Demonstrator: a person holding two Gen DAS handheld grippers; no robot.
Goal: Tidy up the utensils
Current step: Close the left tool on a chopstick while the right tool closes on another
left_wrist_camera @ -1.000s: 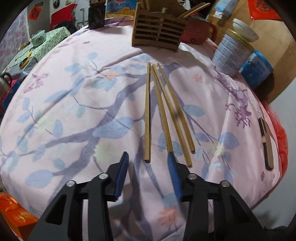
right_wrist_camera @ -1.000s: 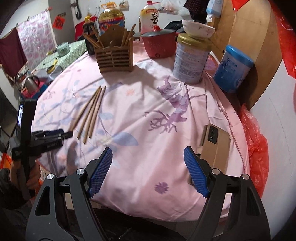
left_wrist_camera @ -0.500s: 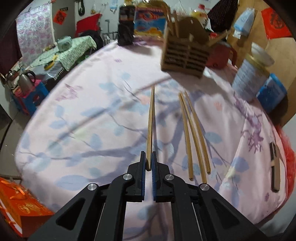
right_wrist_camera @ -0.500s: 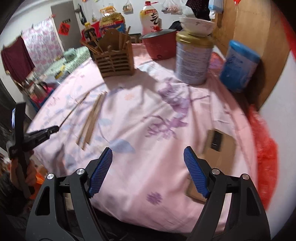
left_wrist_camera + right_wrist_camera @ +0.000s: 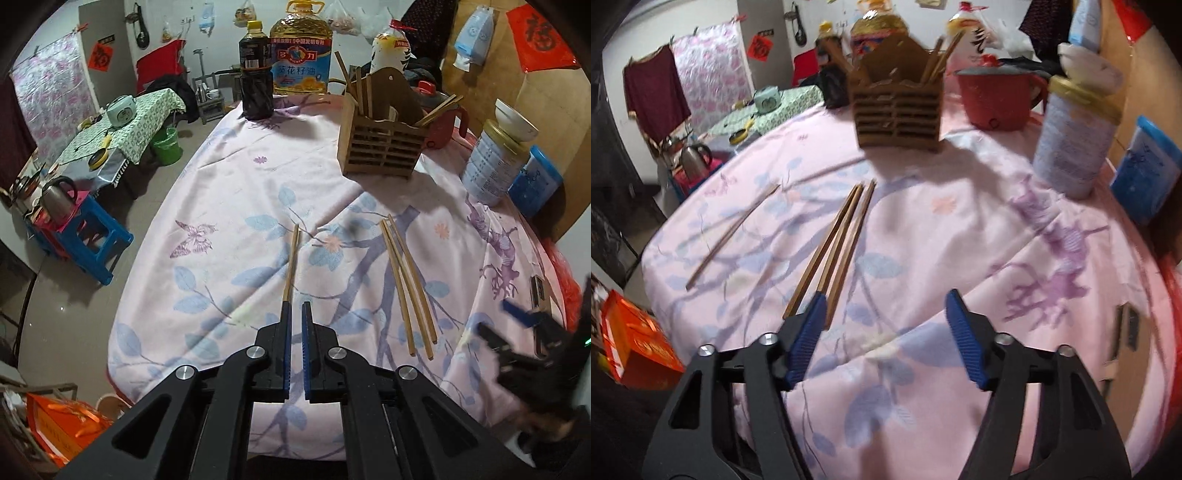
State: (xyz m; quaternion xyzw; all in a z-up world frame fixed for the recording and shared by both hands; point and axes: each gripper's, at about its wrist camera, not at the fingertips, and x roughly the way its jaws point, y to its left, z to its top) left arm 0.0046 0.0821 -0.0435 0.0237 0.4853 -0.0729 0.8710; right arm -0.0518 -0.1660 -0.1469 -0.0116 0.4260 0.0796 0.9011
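Left gripper (image 5: pixel 294 314) first: its blue pads are clamped tight on the near end of a single chopstick (image 5: pixel 291 261), which points out ahead over the pink flowered cloth of the desk (image 5: pixel 229 206). In the right wrist view that same stick (image 5: pixel 733 236) shows as a thin line off to the left, apart from the others. Moving across, three more chopsticks (image 5: pixel 833 254) lie side by side on the cloth, touching or nearly so, their far ends aimed toward the wooden holder (image 5: pixel 897 110). From the left wrist view the three (image 5: pixel 406 284) sit just to the right of the held one. The holder (image 5: pixel 380 147) stands upright at the far side of the desk with several chopsticks already leaning in it. Behind it stand a dark sauce bottle (image 5: pixel 255 74) and a big jug of cooking oil (image 5: pixel 301 51). Next, the right gripper (image 5: pixel 886 317): its jaws are closing, nothing between them, and its left pad hovers right over the near ends of the three loose sticks. It is blurred in the left wrist view (image 5: pixel 517 314). Further right, a red pot (image 5: pixel 997 99) sits beside the holder, then a tall tin (image 5: pixel 1071 147) with a white bowl (image 5: pixel 1089 72) perched on its lid, and a blue tub (image 5: pixel 1145 173) at the desk's right edge.
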